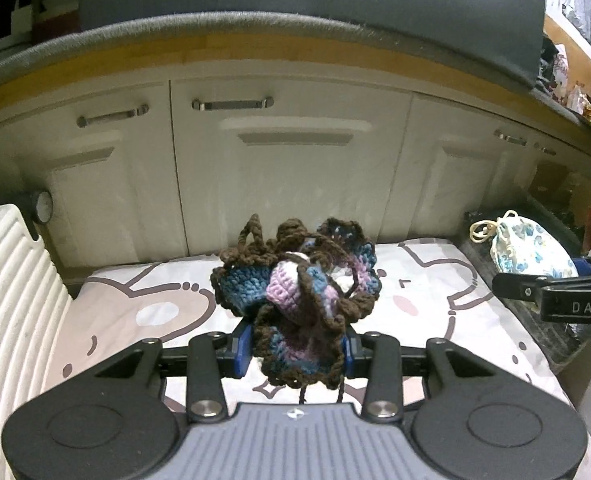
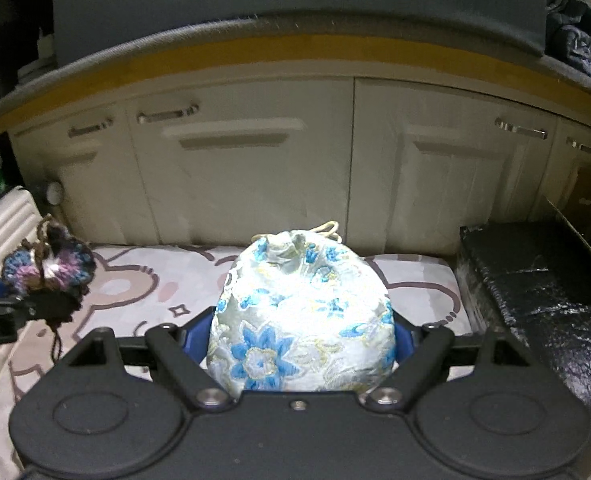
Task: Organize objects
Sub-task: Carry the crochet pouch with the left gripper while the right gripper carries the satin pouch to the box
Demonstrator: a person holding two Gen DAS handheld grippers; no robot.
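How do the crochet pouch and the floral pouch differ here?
The crochet pouch is open-weave yarn in brown, blue and purple; the floral pouch is shiny white fabric with blue flowers. The crochet one looks crumpled and loose; the floral one is plump and rounded. The left gripper holds the crochet one, the right gripper the floral. Both have drawstrings.

— What sits where around you?
— Your crocheted pouch (image 1: 295,296) hangs left of the drawstring bag (image 2: 301,316), both above the printed sheet (image 1: 143,300). Cabinet doors (image 1: 287,168) stand behind; a ribbed case (image 1: 11,300) lies left, a box (image 2: 535,292) right.
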